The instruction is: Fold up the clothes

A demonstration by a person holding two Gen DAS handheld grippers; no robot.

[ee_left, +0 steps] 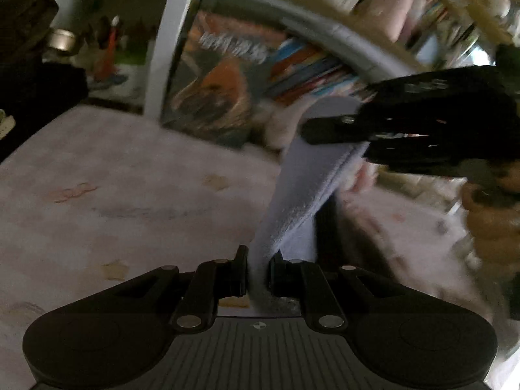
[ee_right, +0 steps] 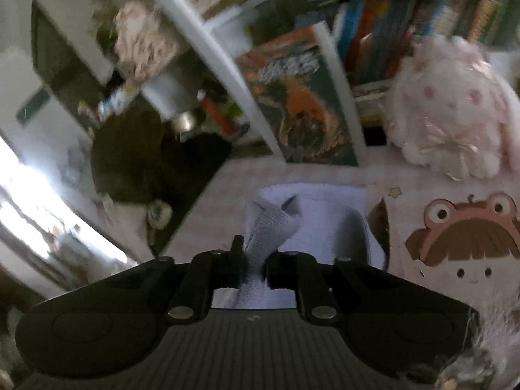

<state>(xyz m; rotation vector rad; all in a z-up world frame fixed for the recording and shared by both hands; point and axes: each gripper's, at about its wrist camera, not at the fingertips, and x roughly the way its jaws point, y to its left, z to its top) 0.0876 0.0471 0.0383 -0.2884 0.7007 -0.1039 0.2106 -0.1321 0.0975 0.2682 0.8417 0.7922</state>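
A pale lavender-white garment (ee_left: 302, 188) hangs stretched in the air between my two grippers above a pink bedspread (ee_left: 113, 178). My left gripper (ee_left: 258, 269) is shut on one edge of it. In the left wrist view my right gripper (ee_left: 328, 133) comes in from the right and pinches the other end. In the right wrist view my right gripper (ee_right: 256, 260) is shut on a bunched grey-white fold of the garment (ee_right: 273, 224), and the rest of it hangs down below toward the bedspread (ee_right: 221, 188).
A white bookshelf post (ee_left: 169, 48) and a big picture book (ee_right: 302, 104) stand at the far edge of the bed. A pink plush toy (ee_right: 448, 110) sits at right, a cartoon-face cushion (ee_right: 464, 247) lies nearer. A dark cloth heap (ee_right: 146, 156) is at left.
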